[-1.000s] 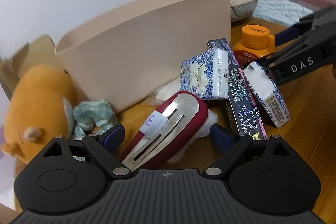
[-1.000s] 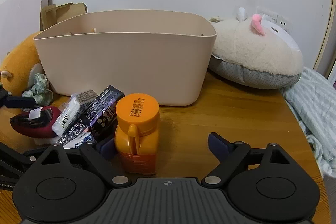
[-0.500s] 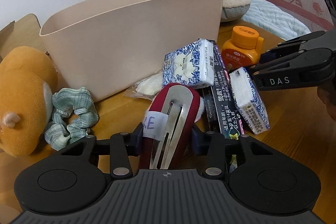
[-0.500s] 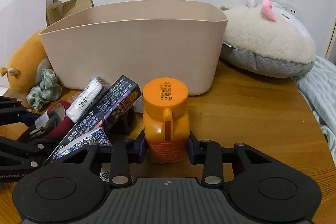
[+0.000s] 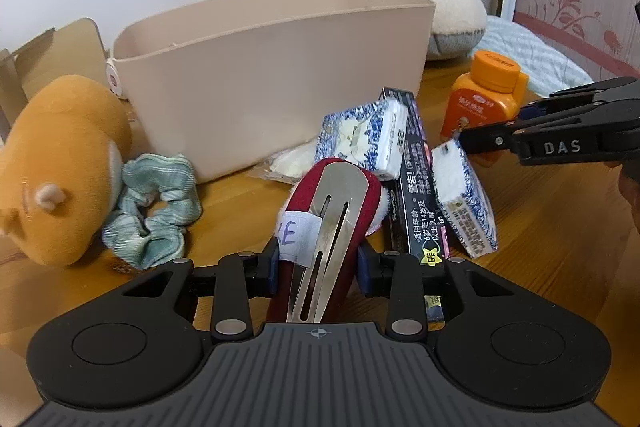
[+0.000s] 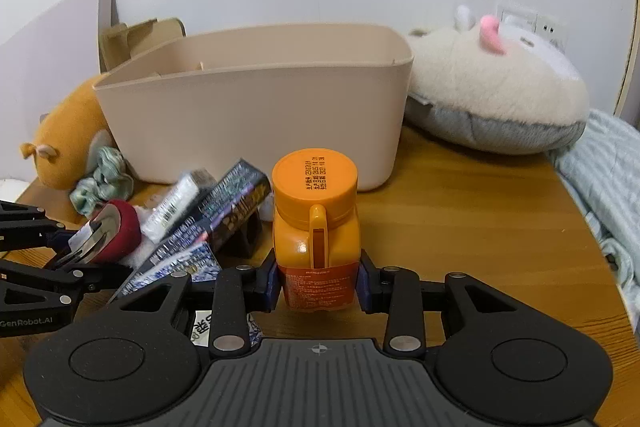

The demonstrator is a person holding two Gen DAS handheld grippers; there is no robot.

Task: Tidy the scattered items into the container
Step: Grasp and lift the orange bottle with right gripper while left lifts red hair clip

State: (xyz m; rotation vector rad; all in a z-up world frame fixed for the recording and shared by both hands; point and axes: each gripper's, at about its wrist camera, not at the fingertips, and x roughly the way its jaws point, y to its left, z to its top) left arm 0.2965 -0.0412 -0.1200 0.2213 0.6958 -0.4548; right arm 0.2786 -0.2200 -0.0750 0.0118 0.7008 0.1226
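1. Now the left hand-held gripper point(image 5: 318, 269) is closed on the dark red hair clip point(image 5: 332, 227), its two pads pressing the sides of the clip, whose metal tongue faces up.
2. The right hand-held gripper point(image 6: 318, 283) is clamped on the orange bottle point(image 6: 316, 227), holding its lower body from both sides; the bottle stands upright.
3. The beige container point(image 6: 256, 115) stands on the wooden surface point(image 6: 480, 227), behind both held things.
4. Between the clip and the bottle lie a long dark box point(image 5: 416, 187) and two blue-patterned tissue packs point(image 5: 364, 137), leaning on each other.
5. A green scrunchie point(image 5: 154, 207) lies left of the clip, touching an orange plush toy point(image 5: 56, 167).
6. A cream plush toy point(image 6: 496, 91) rests right of the container.
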